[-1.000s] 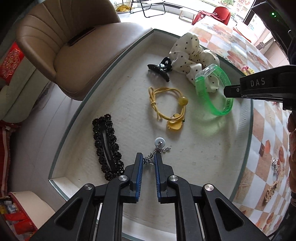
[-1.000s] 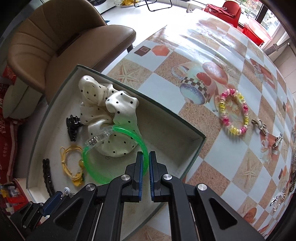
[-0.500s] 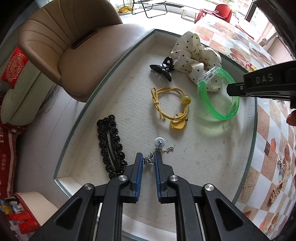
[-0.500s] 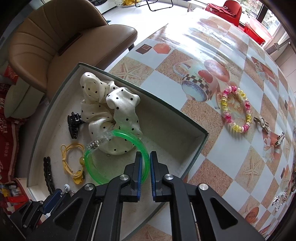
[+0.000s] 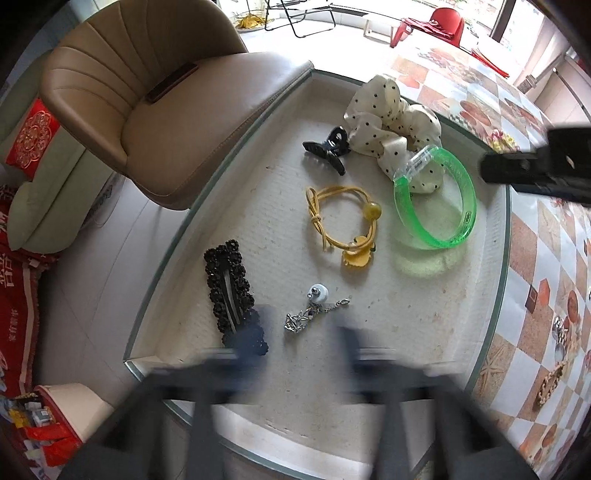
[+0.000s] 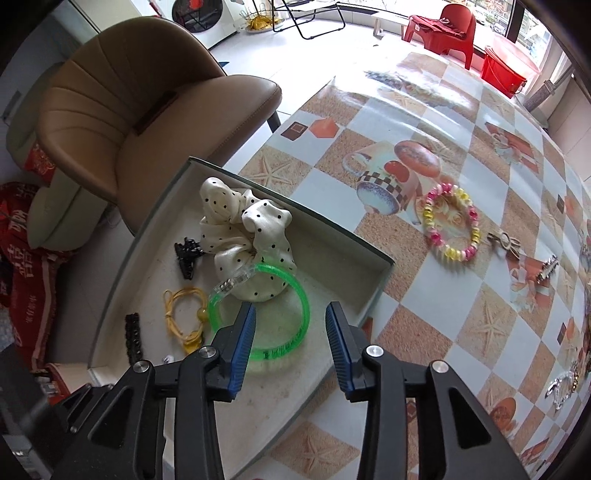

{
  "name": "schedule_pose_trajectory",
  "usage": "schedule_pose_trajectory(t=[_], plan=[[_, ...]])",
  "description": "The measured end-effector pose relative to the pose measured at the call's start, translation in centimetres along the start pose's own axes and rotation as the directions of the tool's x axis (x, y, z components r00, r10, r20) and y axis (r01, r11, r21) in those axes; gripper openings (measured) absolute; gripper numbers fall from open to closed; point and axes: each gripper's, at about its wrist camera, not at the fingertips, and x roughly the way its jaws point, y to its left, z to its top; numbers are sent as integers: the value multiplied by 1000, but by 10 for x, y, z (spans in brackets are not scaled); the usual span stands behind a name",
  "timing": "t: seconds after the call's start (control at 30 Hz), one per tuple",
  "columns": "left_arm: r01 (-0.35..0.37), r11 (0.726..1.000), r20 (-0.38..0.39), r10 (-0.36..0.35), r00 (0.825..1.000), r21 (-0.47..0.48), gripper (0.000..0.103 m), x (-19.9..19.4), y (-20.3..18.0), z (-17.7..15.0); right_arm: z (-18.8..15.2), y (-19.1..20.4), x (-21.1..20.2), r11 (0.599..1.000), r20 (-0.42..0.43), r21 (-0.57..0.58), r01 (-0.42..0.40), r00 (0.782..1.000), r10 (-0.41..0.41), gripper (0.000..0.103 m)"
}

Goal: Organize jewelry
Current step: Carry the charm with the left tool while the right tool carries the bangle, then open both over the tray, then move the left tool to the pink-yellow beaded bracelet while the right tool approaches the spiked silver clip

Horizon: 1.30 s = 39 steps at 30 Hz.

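Six pieces lie in the tray (image 6: 380, 266), including the green bangle (image 6: 291, 332) at lower centre; both the right gripper (image 6: 291, 336) and blurred left gripper (image 5: 303, 339) are spread, empty. The beaded bracelet (image 6: 452, 225) and clips at right remain on the table

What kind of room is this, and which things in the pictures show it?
Probably a home dining or living room: a table under a printed tablecloth, a tan upholstered chair beside it, and a red plastic chair by bright windows. Jewelry lies in a shallow box.
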Motion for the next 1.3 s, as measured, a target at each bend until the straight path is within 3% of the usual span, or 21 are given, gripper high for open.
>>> schedule_pose_trajectory(t=[0.07,0.33,0.4,0.57,0.73,0.9,1.3], plan=[[-7,1000,46,7,999,-14,95,-10,2,1,-6,-3,-8,1000,2,8,-7,1000,7,43],[-9,1000,42,8,999,7,96,-21,-2,6,-29,-14,-28,999,-12,50,-14,1000,15,43],[-12,1000,41,11,999,12,103,-24,-3,7,-35,-17,-32,998,-20,61,-18,1000,19,45],[-14,999,43,12,999,35,103,-31,-10,6,-50,-29,-41,995,-29,96,-25,999,28,56],[-27,998,31,25,999,61,103,-36,-21,6,-62,-42,-51,990,-33,133,-38,999,43,57],[-22,997,27,20,999,79,103,-41,-33,4,-75,-56,-63,984,-20,166,-67,997,71,80],[37,977,19,-41,999,208,103,-54,-93,6,-110,-126,-80,944,-9,327,-46,999,51,86]])
